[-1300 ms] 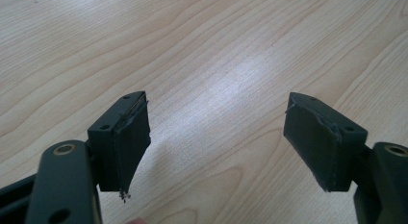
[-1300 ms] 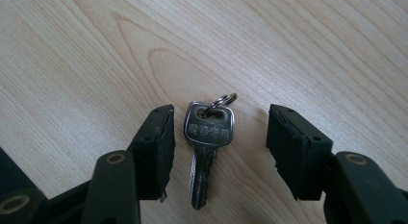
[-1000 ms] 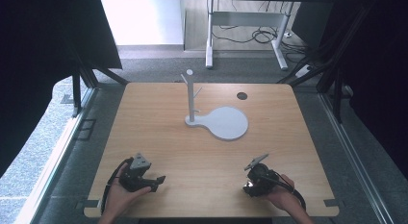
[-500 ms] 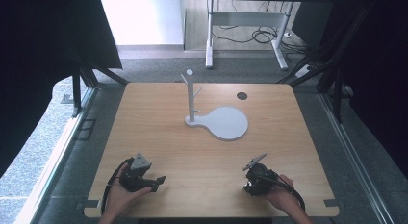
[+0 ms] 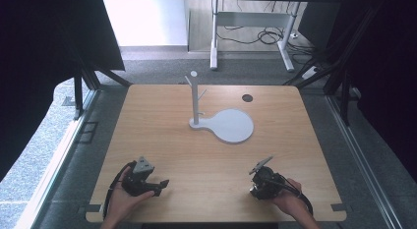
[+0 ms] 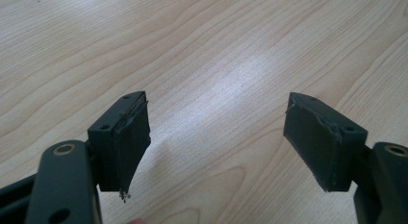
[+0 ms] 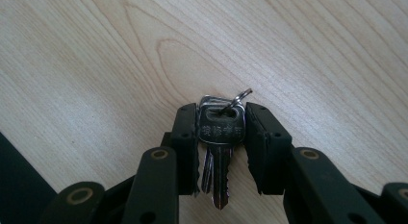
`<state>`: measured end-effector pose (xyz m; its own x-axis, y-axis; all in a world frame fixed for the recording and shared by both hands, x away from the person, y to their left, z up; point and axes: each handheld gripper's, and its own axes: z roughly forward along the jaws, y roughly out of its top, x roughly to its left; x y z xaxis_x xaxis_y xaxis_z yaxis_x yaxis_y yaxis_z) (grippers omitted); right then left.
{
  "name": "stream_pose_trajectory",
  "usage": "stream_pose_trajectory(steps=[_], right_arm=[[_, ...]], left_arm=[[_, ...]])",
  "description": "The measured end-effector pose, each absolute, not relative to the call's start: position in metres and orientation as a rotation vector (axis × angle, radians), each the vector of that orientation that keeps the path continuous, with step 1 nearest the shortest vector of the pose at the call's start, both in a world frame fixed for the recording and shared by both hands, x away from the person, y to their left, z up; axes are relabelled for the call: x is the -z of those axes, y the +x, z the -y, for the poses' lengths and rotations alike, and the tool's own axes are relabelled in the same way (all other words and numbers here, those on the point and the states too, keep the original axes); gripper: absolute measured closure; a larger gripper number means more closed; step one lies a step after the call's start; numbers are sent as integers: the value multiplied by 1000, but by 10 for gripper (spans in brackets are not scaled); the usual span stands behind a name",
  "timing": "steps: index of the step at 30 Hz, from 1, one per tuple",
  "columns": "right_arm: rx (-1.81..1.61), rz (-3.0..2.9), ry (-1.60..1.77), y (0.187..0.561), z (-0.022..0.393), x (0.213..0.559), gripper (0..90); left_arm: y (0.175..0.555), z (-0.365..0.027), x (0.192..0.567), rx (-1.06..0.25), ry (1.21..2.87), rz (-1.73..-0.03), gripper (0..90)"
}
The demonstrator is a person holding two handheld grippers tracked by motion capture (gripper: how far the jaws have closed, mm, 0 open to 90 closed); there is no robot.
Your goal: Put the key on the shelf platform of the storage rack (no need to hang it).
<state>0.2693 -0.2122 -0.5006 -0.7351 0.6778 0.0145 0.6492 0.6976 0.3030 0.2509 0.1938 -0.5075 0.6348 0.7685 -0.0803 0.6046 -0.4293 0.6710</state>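
Two small silver metal keys [image 7: 220, 137] on a thin wire ring [image 7: 239, 96] are sitting clamped between the pads of the right gripper [image 5: 259, 182], whose jaws have just been closing onto the flat key heads, low over the near right part of the pale wooden tabletop [image 5: 162, 121]. To my eye the grab is being finished, and hanging the bunch on the white peg stand [image 5: 195, 99] looks like the aim. Doing this well means keeping the squeeze steady on the heads, lifting straight so the blades are not dragging, and leaving the ring free above the pads, since that loop is what has to slip over a peg. The left gripper [image 5: 160, 185] is resting at the near left with its jaws standing wide and nothing between them. Counting: two keys, one ring, one stand with a round white base [image 5: 232, 126], two grippers.
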Motion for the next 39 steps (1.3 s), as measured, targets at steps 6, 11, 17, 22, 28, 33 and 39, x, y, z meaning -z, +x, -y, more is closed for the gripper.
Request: stream_pose_trajectory(steps=[6, 11, 17, 22, 28, 33, 39], right_arm=[[-474, -2798, 1091, 269, 216, 493, 675], [-492, -2789, 1090, 269, 219, 488, 674], [-503, -2768, 1077, 268, 219, 479, 675], [-516, -2753, 1066, 268, 221, 473, 675], [-519, -2737, 1050, 268, 223, 462, 675], [-528, -2713, 1045, 269, 225, 453, 675], [-543, -2684, 1039, 272, 227, 441, 675]], left_arm=[[251, -193, 508, -311, 2177, -1066, 246], [251, -194, 507, -312, 2177, -1067, 246], [251, -194, 507, -312, 2180, -1067, 246], [251, -195, 507, -311, 2178, -1068, 246], [251, -195, 507, -310, 2176, -1069, 246], [251, -195, 507, -309, 2174, -1072, 246], [251, -195, 507, -309, 2167, -1078, 246]])
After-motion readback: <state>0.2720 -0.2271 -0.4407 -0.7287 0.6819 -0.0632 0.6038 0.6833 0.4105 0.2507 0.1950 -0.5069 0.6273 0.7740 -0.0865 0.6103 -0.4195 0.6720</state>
